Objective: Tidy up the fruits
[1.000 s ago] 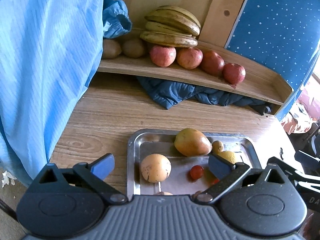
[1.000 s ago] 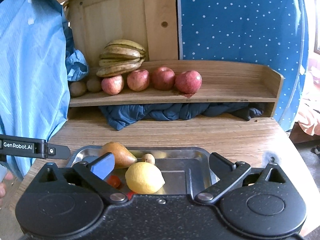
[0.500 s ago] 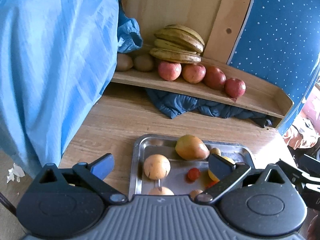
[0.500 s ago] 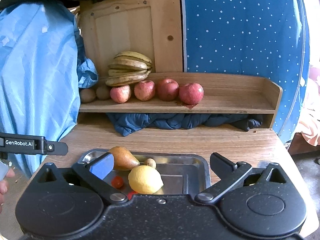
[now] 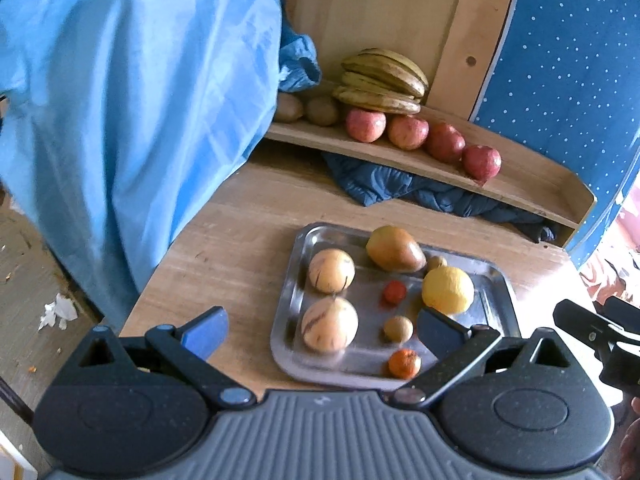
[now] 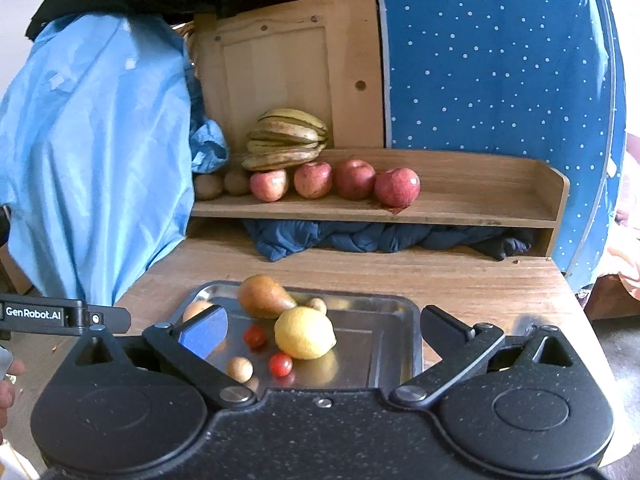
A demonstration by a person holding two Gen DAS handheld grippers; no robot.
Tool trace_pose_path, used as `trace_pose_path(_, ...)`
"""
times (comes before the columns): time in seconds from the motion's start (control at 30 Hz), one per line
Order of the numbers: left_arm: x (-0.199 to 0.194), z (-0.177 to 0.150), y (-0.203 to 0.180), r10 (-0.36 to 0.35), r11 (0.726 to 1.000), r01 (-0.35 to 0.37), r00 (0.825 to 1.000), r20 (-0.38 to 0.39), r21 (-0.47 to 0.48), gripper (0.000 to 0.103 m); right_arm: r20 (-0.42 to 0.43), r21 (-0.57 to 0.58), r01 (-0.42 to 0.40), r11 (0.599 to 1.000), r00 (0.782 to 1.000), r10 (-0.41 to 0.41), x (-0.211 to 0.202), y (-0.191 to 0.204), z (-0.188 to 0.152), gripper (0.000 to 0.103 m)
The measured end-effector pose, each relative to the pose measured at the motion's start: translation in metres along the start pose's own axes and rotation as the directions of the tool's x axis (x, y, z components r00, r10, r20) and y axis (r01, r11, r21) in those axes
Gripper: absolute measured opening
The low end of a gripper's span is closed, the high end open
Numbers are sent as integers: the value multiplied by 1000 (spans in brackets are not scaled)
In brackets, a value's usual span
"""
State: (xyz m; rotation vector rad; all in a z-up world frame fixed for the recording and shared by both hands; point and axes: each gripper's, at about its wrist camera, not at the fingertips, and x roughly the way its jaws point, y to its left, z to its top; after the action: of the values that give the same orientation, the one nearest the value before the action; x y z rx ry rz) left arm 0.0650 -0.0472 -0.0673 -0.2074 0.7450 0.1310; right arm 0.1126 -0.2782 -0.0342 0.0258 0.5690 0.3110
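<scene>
A steel tray (image 5: 494, 280) (image 6: 396, 344) on the wooden table holds a yellow lemon (image 5: 448, 290) (image 6: 305, 333), a brown-green pear (image 5: 395, 249) (image 6: 264, 296), two pale striped round fruits (image 5: 331, 271) (image 5: 329, 324), small red tomatoes (image 5: 394, 292) (image 6: 255, 336), a small orange fruit (image 5: 405, 363) and small brown fruits (image 5: 398, 329). My left gripper (image 5: 322, 330) is open and empty above the tray's near edge. My right gripper (image 6: 322, 328) is open and empty above the tray, just short of the lemon.
A wooden shelf (image 6: 472, 216) at the back carries a row of red apples (image 6: 397, 186), bananas (image 6: 286, 140) and two kiwis (image 6: 208, 186). Dark blue cloth (image 6: 380, 240) lies under it. A light blue sheet (image 5: 128, 120) hangs at the left.
Both grippers have pulled back and up from the tray, so more of the tray and its fruits shows. Both stay open and empty.
</scene>
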Motion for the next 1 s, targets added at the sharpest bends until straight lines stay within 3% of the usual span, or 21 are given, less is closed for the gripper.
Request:
trace_pose_path(0.33,-20,-19,-3,15,999,-15,1000,13,-30,102,7,-33,-32,999,999,33,-24,2,-14,102)
trace_pose_path(1.0,-33,-28,8,12,1000,-12,1000,-12,18,102,-24,20,-33,999,999,34,-41,10,-29,102)
